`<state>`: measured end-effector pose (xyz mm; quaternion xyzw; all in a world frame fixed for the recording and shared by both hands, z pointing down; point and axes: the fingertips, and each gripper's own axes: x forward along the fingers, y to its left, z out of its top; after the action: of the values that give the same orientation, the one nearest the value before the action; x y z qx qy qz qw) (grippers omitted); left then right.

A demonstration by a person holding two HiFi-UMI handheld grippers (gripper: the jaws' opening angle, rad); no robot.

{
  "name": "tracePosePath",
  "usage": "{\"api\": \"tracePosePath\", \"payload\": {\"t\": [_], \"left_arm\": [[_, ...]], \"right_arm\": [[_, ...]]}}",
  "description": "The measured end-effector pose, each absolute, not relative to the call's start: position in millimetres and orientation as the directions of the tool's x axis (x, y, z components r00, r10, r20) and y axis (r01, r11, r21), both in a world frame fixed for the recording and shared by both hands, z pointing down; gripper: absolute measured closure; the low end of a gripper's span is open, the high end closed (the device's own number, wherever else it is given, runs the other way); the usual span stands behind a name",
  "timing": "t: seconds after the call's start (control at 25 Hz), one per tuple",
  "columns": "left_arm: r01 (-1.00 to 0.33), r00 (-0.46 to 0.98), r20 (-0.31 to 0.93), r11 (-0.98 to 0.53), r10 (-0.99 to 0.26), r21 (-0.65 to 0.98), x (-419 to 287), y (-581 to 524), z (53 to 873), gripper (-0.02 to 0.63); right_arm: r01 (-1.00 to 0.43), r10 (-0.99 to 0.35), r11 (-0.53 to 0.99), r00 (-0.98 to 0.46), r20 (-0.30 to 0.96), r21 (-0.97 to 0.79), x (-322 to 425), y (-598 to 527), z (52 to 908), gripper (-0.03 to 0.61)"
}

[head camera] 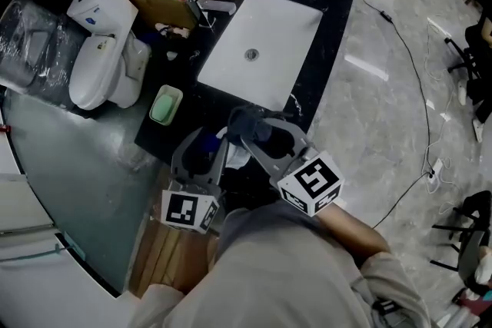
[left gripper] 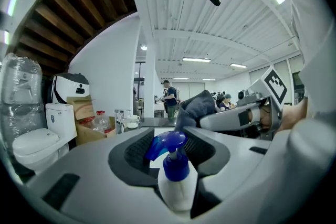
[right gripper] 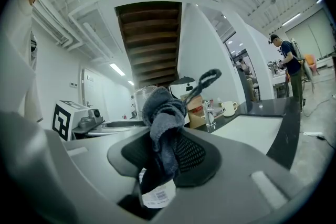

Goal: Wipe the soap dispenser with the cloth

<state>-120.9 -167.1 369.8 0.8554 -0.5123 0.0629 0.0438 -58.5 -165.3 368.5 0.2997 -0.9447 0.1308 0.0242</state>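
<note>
Gripping a soap dispenser (left gripper: 177, 191) in the left tool (left gripper: 172, 147), jaws clamped on its smooth white plastic body below a glossy blue pump head. Pinching a dark grey, nubby cloth (right gripper: 164, 113) in the right tool (right gripper: 168, 157), bunched and drooping, white label at the bottom. Held close together over the near edge of a polished black desk (head camera: 334, 0), just short of a rectangular white sink (head camera: 269, 34).
</note>
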Motion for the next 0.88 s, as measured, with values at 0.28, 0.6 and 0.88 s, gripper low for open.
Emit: {"api": "tracePosePath", "payload": {"t": [0.28,0.6,0.88], "left_arm": [[-0.888,0.459,0.141,-0.458,-0.877,0.042,-131,-175,370,0.442],[-0.893,0.449,0.14,-0.445,-0.882,0.059,-140,-178,371,0.443],[-0.899,0.438,0.139,-0.434,-0.888,0.061,-144,-177,374,0.443]], "right_arm": [[-0.556,-0.538,0.798,-0.831,0.143,-0.232,-71,-171,380,0.463],[-0.545,-0.522,0.804,-0.838,0.159,-0.236,-80,-176,387,0.465],[-0.538,-0.513,0.81,-0.843,0.164,-0.233,-82,-176,393,0.465]]}}
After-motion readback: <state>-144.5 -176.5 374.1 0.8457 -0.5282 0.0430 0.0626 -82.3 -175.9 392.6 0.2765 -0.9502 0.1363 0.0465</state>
